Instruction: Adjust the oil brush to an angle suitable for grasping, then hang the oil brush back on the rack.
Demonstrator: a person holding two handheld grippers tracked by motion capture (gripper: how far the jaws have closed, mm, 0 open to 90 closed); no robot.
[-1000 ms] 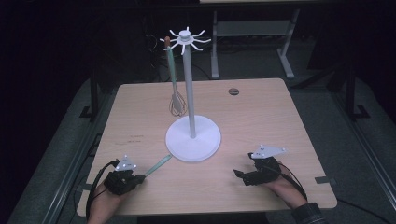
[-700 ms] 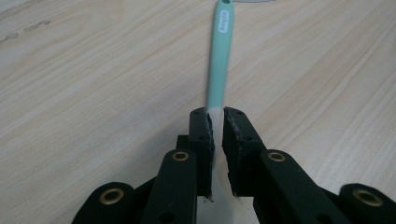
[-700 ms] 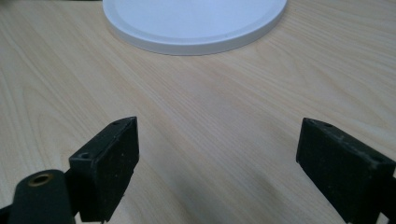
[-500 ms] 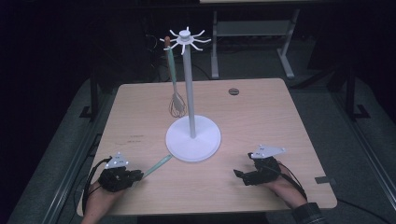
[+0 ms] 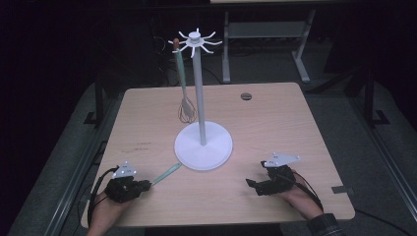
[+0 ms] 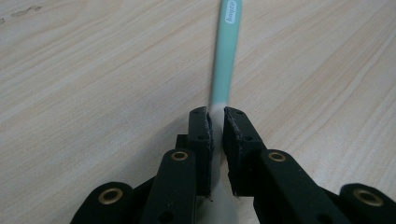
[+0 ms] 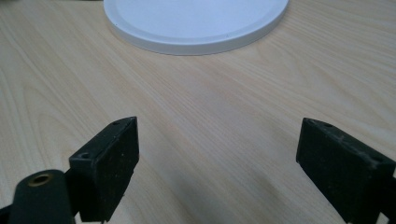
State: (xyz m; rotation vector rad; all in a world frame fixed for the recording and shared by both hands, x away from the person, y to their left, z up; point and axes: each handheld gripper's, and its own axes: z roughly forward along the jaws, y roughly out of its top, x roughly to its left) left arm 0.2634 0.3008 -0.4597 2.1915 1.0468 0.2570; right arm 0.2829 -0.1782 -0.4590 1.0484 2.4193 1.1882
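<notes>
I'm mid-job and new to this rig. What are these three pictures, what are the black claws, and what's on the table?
No robot here: a person holds a two-jaw gripper in each hand. The high view looks down on the wooden table; the other two come from cameras riding on each gripper. The left gripper is shut on a mint-green utensil handle, which lies low over the table and points toward the white stand. The right gripper is open above bare wood near the stand's base. A whisk hangs from one of the stand's top hooks.
</notes>
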